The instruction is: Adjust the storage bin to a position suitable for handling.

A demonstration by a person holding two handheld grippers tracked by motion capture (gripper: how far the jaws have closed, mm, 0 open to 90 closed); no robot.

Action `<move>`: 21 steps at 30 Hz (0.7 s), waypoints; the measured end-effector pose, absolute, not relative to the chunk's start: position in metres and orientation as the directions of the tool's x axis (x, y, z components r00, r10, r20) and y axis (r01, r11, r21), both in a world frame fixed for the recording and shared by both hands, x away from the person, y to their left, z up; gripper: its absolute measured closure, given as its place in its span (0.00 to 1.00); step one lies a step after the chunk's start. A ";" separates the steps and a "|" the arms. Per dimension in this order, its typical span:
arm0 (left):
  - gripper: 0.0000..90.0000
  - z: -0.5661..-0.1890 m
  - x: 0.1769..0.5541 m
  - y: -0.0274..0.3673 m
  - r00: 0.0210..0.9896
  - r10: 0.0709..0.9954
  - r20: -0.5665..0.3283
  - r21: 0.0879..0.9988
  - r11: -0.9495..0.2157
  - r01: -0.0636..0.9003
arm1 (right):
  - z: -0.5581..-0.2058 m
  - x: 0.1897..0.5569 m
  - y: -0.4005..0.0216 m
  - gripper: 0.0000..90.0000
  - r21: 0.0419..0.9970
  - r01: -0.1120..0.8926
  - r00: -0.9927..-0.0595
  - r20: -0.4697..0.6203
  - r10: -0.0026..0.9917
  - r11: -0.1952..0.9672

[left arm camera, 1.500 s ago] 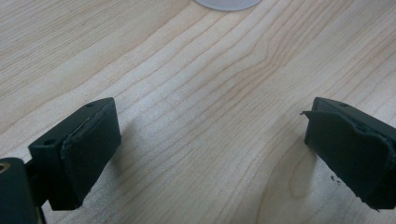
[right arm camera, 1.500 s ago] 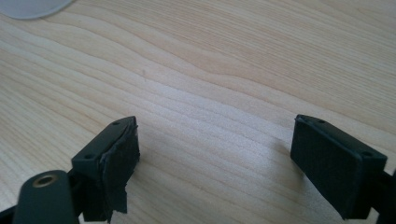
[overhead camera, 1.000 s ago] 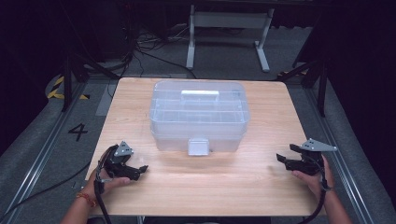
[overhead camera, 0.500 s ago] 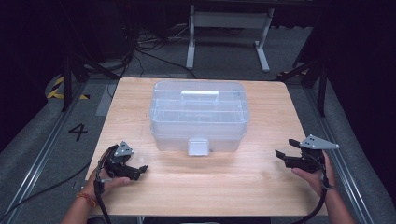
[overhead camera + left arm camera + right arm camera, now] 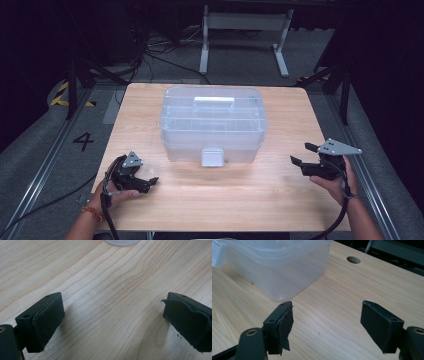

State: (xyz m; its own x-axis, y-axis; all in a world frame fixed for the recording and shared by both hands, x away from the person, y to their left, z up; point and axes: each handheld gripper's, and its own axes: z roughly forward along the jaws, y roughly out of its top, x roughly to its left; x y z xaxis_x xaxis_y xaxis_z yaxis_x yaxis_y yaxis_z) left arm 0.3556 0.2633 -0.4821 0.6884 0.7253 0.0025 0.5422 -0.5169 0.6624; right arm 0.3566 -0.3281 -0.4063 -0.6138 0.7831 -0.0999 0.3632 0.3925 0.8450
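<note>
Clear frosted box, pale wood-grain table, black fingers

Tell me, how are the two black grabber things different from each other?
The left gripper sits low on the wooden table, while the right gripper is held above it. The right gripper has a torn pad and points toward the clear plastic box. Both are black, open and empty.

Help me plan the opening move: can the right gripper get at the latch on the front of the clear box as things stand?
Probably yes. The right gripper is open and holds nothing, and bare table lies between it and the latch on the clear box.
</note>
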 end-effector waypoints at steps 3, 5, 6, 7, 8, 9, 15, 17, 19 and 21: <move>0.04 -0.482 0.356 0.263 0.688 0.726 0.002 0.663 -0.516 0.542 | -0.398 0.358 -0.323 0.30 0.854 0.342 -0.623 -0.107 0.775 0.393; 0.04 -0.482 0.356 0.263 0.688 0.726 0.002 0.663 -0.516 0.542 | -0.395 0.359 -0.322 0.30 0.855 0.338 -0.625 -0.108 0.773 0.393; 0.04 -0.482 0.356 0.263 0.688 0.726 0.002 0.663 -0.516 0.542 | -0.392 0.359 -0.321 0.30 0.857 0.333 -0.628 -0.110 0.771 0.394; 0.04 -0.482 0.356 0.263 0.688 0.726 0.002 0.663 -0.516 0.542 | -0.390 0.360 -0.320 0.30 0.860 0.326 -0.631 -0.111 0.768 0.392; 0.04 -0.482 0.356 0.263 0.688 0.726 0.002 0.664 -0.516 0.542 | -0.388 0.361 -0.319 0.30 0.861 0.322 -0.633 -0.114 0.766 0.394; 0.04 -0.482 0.356 0.263 0.688 0.725 0.003 0.663 -0.517 0.541 | -0.386 0.361 -0.318 0.30 0.861 0.319 -0.633 -0.117 0.765 0.396; 0.04 -0.482 0.356 0.263 0.689 0.725 0.003 0.663 -0.516 0.541 | -0.374 0.365 -0.314 0.31 0.869 0.296 -0.639 -0.128 0.758 0.396; 0.04 -0.482 0.356 0.263 0.689 0.725 0.003 0.663 -0.517 0.541 | -0.368 0.367 -0.312 0.31 0.870 0.290 -0.642 -0.132 0.755 0.399; 0.04 -0.482 0.356 0.263 0.688 0.725 0.002 0.663 -0.516 0.542 | -0.361 0.368 -0.309 0.31 0.874 0.281 -0.647 -0.133 0.751 0.396; 0.04 -0.482 0.356 0.263 0.688 0.726 0.002 0.664 -0.516 0.542 | -0.359 0.369 -0.308 0.31 0.874 0.277 -0.648 -0.137 0.749 0.399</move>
